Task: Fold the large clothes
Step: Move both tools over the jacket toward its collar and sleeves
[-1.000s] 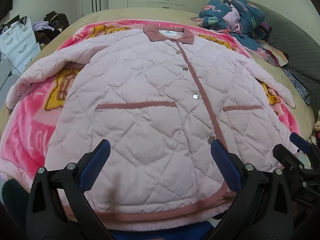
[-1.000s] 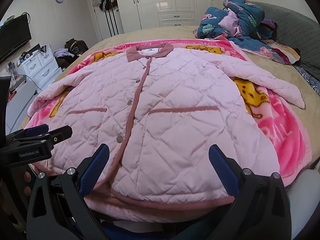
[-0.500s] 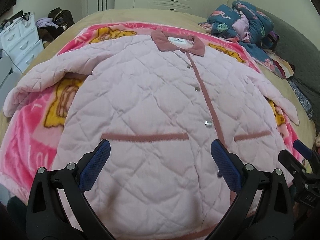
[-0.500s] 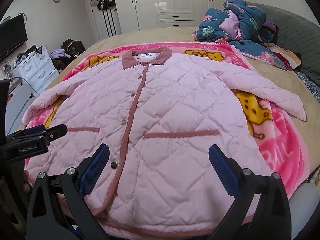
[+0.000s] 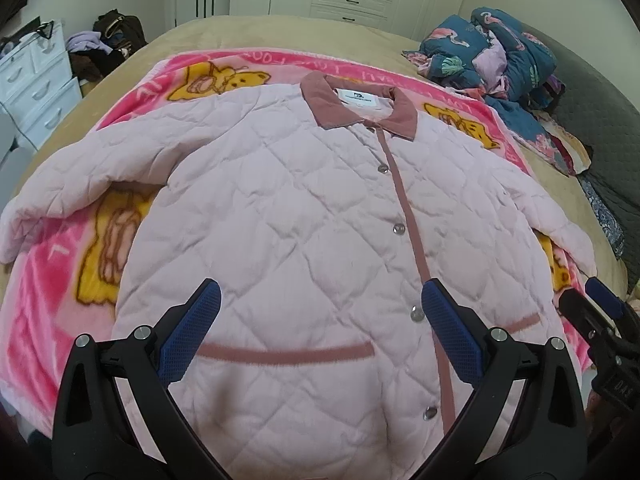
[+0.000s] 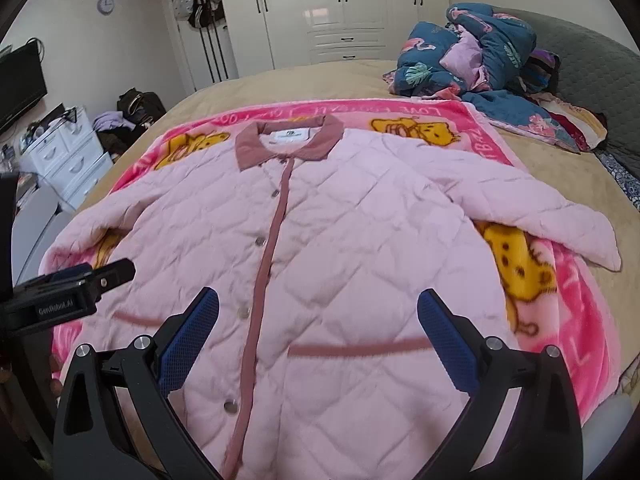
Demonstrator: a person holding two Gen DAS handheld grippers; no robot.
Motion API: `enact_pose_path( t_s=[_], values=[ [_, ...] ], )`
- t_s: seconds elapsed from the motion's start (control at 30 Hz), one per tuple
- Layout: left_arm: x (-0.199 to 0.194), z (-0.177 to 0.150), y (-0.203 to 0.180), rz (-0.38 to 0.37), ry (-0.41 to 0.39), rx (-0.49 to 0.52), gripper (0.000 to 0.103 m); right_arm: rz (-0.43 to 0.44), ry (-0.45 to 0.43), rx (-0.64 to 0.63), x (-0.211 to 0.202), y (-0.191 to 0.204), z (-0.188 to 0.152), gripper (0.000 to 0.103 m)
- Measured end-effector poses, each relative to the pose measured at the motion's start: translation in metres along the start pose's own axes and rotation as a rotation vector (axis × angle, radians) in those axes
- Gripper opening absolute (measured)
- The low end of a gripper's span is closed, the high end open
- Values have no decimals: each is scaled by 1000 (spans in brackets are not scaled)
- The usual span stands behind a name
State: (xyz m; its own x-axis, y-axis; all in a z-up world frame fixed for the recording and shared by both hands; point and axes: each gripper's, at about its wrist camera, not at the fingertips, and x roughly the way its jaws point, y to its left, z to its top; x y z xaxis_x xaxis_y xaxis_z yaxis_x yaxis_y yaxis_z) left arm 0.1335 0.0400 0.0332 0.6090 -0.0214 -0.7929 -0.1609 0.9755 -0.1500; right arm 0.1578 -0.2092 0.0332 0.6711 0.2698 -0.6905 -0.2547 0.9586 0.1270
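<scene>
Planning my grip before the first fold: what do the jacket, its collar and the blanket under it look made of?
Jacket: soft matte padded fabric, judging by its puffy diamond quilting. Collar: darker rose, looks like a short-pile fabric, maybe velvet or corduroy; too small to tell. Blanket: plush fleece, going by its fuzzy printed surface.

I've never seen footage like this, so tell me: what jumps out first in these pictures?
A big pale pink quilted jacket lies buttoned and spread flat, sleeves out, in the middle of the bed, on a bright pink cartoon-bear blanket. Low in each view, an open black claw with blue pads, the left claw and the right claw, hovers over the jacket's lower half. A heap of dark blue floral bedding sits at the bed's far right.
</scene>
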Motion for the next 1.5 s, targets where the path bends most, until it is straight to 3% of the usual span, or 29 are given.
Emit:
enact_pose_path(
  t_s=[0.4, 0.87, 1.07, 1.33, 1.5],
  values=[
    [22, 53, -14, -19, -1, -7, 94, -11, -51, 20, 13, -12, 55, 99],
    [50, 114, -56, -15, -42, 39, 94, -49, -142, 58, 29, -46, 128, 99],
    [78, 126, -77, -44, -8, 52, 94, -76, -133, 105, 46, -70, 140, 99],
    [116, 129, -103, -72, 44, 65, 94, -169, -149, 220, 63, -131, 147, 99],
    [141, 124, -113, -28, 74, 84, 94, -229, -112, 318, 83, -178, 132, 99]
  ],
)
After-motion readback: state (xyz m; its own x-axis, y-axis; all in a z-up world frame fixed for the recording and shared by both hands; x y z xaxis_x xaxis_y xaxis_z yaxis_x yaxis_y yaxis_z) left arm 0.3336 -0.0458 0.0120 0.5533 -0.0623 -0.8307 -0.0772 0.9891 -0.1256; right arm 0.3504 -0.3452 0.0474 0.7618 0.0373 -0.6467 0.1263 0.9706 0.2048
